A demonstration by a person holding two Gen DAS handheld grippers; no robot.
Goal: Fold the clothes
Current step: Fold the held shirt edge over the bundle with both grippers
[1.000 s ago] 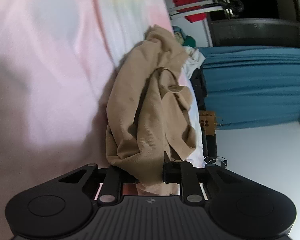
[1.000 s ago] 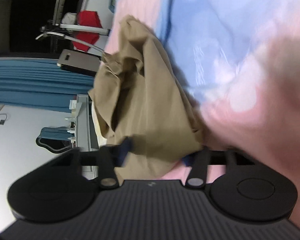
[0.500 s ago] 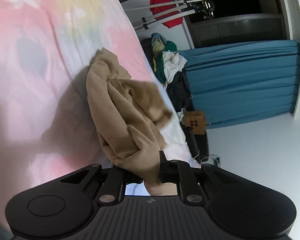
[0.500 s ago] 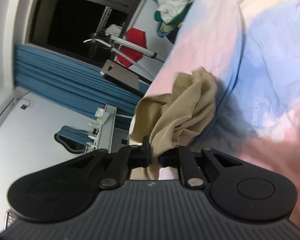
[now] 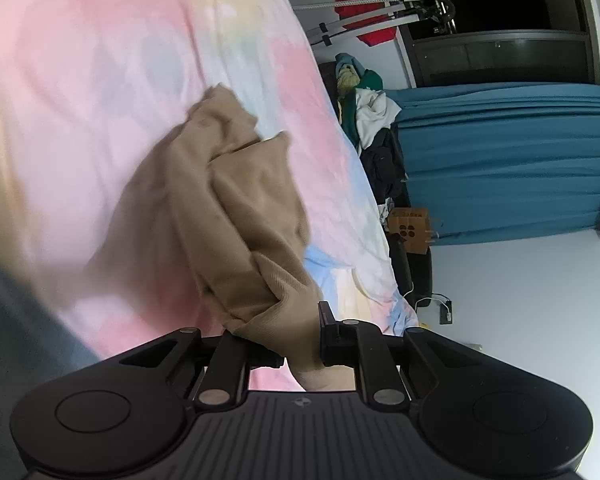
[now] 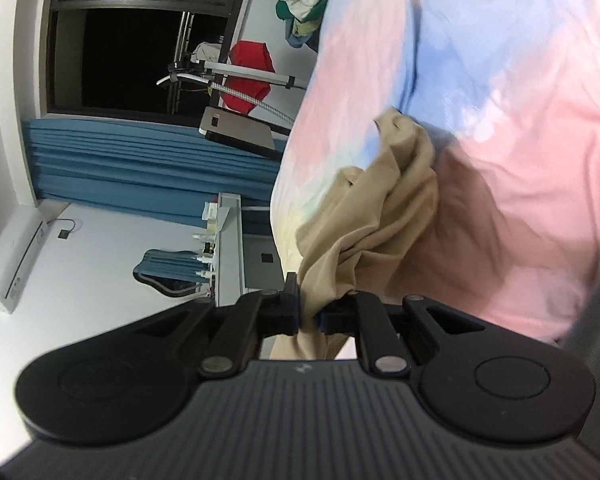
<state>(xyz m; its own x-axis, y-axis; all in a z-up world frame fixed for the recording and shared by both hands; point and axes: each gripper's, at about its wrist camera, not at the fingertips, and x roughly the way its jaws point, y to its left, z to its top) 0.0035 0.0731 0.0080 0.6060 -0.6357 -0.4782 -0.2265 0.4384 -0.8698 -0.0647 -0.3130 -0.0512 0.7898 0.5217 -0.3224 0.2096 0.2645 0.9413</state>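
In the left wrist view, your left gripper point(image 5: 300, 340) is clamped on a bunched corner of the tan garment point(image 5: 228, 216). The cloth fills the narrow gap between the jaws and spills under the gripper body. From that pinch the garment runs away from you, up and slightly left across the picture, and its far end lies crumpled on the pastel bedspread point(image 5: 100, 80). So its long axis runs close to the line the gripper points along, not across it. A heap of other clothes point(image 5: 364, 112) sits at the far right, well apart from the garment.

In the right wrist view, your right gripper point(image 6: 309, 316) has just been closing, and the jaws now stand nearly together, pinching a thin fold of the same tan garment point(image 6: 380, 216). Here too the cloth trails away from the gripper, up and to the right, and its far tip rests on the bedspread point(image 6: 520, 140).

Both hands hold near ends, and neither is nearer the far end. The garment hangs between the two pinches and the bed as a rumpled bundle, not a flat sheet. By my reading, the next move depends on drawing your two hands apart sideways, across that long axis, so the near edge goes taut before you lay it down.
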